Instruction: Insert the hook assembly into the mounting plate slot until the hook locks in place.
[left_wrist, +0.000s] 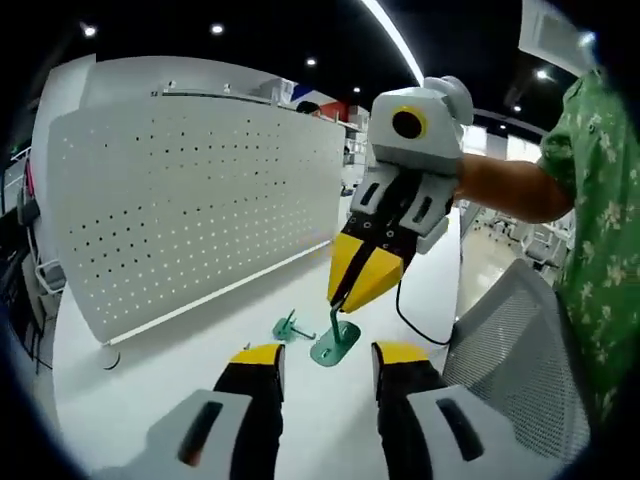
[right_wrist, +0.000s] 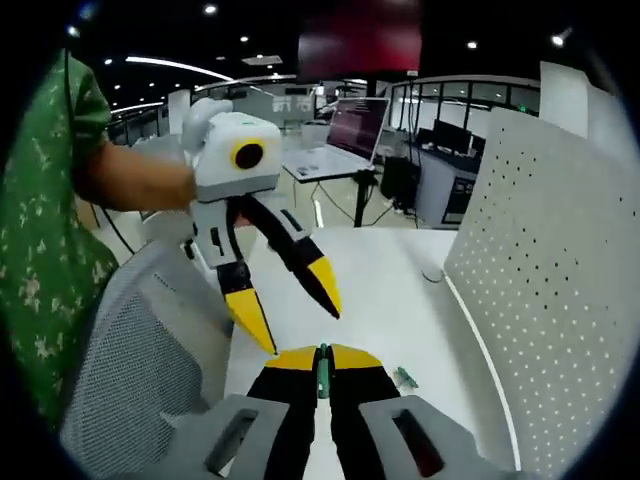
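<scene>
A white perforated mounting plate (left_wrist: 190, 210) stands upright on the white table; in the right gripper view the mounting plate (right_wrist: 545, 300) fills the right side. My right gripper (left_wrist: 338, 302) reaches in from the right, shut on a green hook piece (left_wrist: 335, 343) whose round base hangs just over the table. In its own view the right gripper (right_wrist: 322, 358) pinches the hook piece's thin green edge (right_wrist: 322, 378). A second green hook (left_wrist: 290, 327) lies on the table beside it, also visible as a small green hook (right_wrist: 405, 377). My left gripper (left_wrist: 329, 354) is open and holds nothing; the left gripper (right_wrist: 297, 315) hangs above the table.
A grey mesh chair back (left_wrist: 520, 340) stands close at the table's edge, also seen as a chair back (right_wrist: 130, 370). A person in a green patterned shirt (left_wrist: 600, 230) holds both tools. A laptop (right_wrist: 350, 130) sits on a far desk. A black cable (left_wrist: 405, 315) trails across the table.
</scene>
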